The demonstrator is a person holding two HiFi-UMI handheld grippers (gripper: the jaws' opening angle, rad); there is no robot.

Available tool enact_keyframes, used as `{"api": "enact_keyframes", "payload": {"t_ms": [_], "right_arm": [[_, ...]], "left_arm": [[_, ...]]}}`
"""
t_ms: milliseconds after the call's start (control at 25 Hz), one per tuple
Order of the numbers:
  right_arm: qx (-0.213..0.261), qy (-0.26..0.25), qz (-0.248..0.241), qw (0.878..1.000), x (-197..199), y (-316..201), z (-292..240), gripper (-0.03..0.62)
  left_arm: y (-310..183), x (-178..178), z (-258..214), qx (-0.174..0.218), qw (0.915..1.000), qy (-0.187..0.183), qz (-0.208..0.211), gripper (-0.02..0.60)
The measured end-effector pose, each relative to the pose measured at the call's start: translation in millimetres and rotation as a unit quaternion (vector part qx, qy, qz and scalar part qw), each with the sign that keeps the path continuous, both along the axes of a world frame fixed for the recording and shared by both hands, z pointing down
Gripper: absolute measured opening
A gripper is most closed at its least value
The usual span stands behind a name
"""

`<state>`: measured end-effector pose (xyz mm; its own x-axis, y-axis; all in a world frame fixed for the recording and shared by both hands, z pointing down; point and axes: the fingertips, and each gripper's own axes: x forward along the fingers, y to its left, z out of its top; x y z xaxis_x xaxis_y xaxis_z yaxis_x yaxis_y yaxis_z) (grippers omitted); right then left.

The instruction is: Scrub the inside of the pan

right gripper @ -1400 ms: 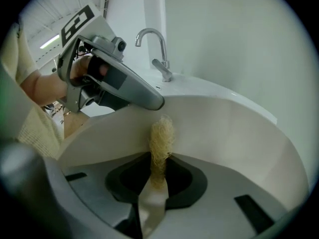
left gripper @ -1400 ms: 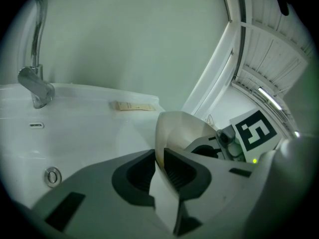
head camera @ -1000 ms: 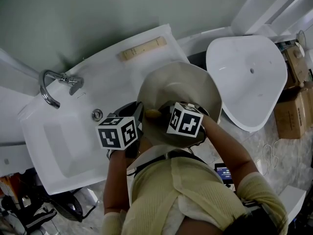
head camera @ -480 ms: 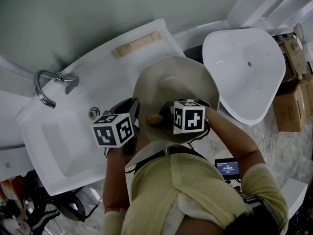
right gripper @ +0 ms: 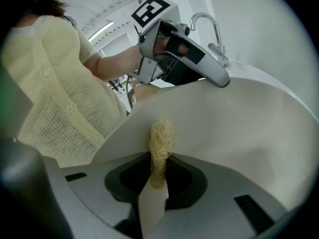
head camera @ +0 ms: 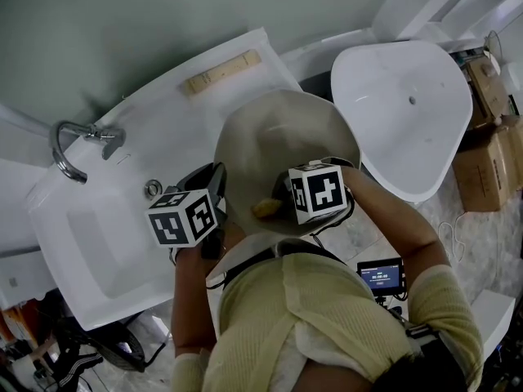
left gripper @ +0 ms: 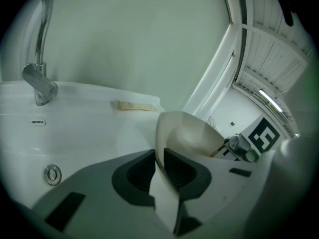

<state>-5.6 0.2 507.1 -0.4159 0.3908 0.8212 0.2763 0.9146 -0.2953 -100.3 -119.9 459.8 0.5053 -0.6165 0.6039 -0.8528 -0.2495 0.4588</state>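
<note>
A cream pan (head camera: 286, 141) is held tilted over the right end of a white sink. My left gripper (head camera: 214, 196), under its marker cube, is shut on the pan's left rim; in the left gripper view the thin rim (left gripper: 160, 153) runs between the dark pads of my left gripper (left gripper: 159, 169). My right gripper (head camera: 282, 206) is inside the pan, shut on a straw-coloured loofah scrubber (head camera: 267, 209). In the right gripper view my right gripper (right gripper: 158, 176) presses the scrubber (right gripper: 160, 146) against the pan's inner wall (right gripper: 239, 128) near the low rim.
The sink basin (head camera: 98, 243) has a chrome faucet (head camera: 69, 149) and a drain (head camera: 153, 189). A wooden strip (head camera: 222, 72) lies on the sink's back ledge. A second white basin (head camera: 409, 113) stands to the right, with cardboard boxes (head camera: 486, 162) beyond. A small screen (head camera: 380, 274) sits low right.
The right gripper has slid the scrubber down the pan's inner wall, toward the near rim and the person. The left gripper still clamps the rim; the pan has shifted slightly left.
</note>
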Motion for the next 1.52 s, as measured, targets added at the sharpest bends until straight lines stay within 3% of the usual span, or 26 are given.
{"api": "enact_keyframes", "payload": {"t_ms": [280,640,1120,1520], "right_arm": [[-0.037,0.058,-0.048,0.996,32,11,-1,0.086],[-0.047,0.142,-0.096,0.984,65,16,-6,0.086],[0.007,0.264,-0.143,0.954,106,3,-11,0.086],[0.067,0.348,-0.148,0.923,130,-26,-8,0.086]], "left_arm": [[-2,2,-1,0.001,1.0000,-0.004,0.003,0.106],[1,1,-1,0.004,1.0000,-0.006,0.003,0.106],[2,0,0,0.004,1.0000,-0.001,0.001,0.106],[2,1,-1,0.003,1.0000,0.000,0.005,0.106]]}}
